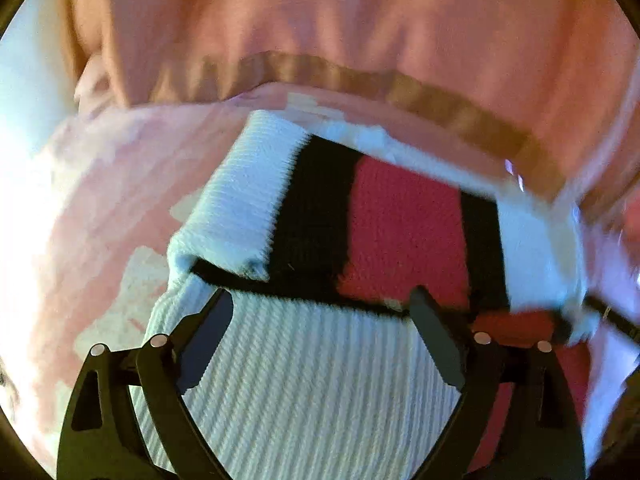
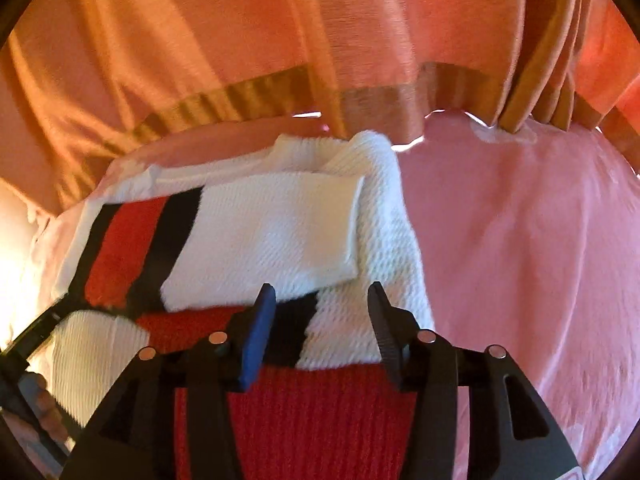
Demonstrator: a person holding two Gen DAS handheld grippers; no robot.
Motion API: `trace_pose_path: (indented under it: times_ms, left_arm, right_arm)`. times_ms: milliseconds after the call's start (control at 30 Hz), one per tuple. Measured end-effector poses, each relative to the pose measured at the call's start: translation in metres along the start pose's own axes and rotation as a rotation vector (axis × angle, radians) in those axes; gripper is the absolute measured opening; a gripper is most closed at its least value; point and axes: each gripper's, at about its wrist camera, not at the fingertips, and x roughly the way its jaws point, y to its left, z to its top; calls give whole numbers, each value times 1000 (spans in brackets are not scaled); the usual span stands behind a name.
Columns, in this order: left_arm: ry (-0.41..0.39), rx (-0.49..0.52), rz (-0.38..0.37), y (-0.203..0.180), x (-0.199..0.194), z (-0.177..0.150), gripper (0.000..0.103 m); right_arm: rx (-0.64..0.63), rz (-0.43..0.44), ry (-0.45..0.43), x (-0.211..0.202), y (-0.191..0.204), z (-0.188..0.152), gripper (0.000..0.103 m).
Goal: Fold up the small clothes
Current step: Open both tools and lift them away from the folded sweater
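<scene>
A small knitted sweater (image 1: 312,380) in white with black and red stripes lies on a pink sheet; its sleeves are folded in across the body. In the left wrist view my left gripper (image 1: 322,304) is open above the white ribbed part, near a black edge line. A folded white sleeve (image 1: 240,200) lies just ahead of it. In the right wrist view the sweater (image 2: 320,420) fills the lower middle, and my right gripper (image 2: 322,300) is open over the red and black stripes, with a folded white sleeve (image 2: 272,232) ahead. Neither gripper holds anything.
The pink sheet (image 2: 520,260) covers the surface and stretches to the right of the sweater. An orange curtain (image 2: 280,40) with a tan hem hangs along the far edge. The left gripper's dark frame (image 2: 28,344) shows at the right view's lower left.
</scene>
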Motion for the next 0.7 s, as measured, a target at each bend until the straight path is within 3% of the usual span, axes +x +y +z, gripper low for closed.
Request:
trace_pose_path:
  times_ms: [133, 200, 233, 267, 300, 333, 400, 467, 500, 600, 700]
  left_arm:
    - [55, -230, -50, 42, 28, 16, 87]
    - [69, -312, -80, 54, 40, 16, 81]
    - [47, -317, -63, 55, 39, 16, 64]
    - [22, -302, -37, 52, 36, 17, 31]
    - [6, -278, -26, 48, 33, 19, 20]
    - [-6, -263, -29, 46, 29, 22, 16]
    - [-34, -248, -20, 46, 21, 27, 15]
    - [-44, -225, 18, 47, 17, 30, 15]
    - [-29, -218, 27, 49, 19, 29, 15]
    - [38, -206, 43, 51, 38, 22, 16]
    - [23, -154, 87, 44, 39, 16, 18]
  right_arm:
    - [38, 29, 41, 24, -6, 7, 51]
    - [19, 18, 57, 37, -3, 4, 53]
    - [-13, 7, 47, 41, 1, 2, 41]
    - [-32, -2, 32, 39, 4, 3, 25]
    - [-35, 14, 24, 34, 5, 5, 6]
    - [-17, 69, -8, 20, 5, 12, 6]
    - [-30, 98, -105, -14, 10, 25, 6]
    - [-45, 95, -136, -26, 8, 28, 6]
    - [-53, 64, -117, -20, 4, 27, 6]
    - [-5, -1, 79, 41, -21, 3, 6]
    - [4, -4, 53, 33, -17, 4, 9]
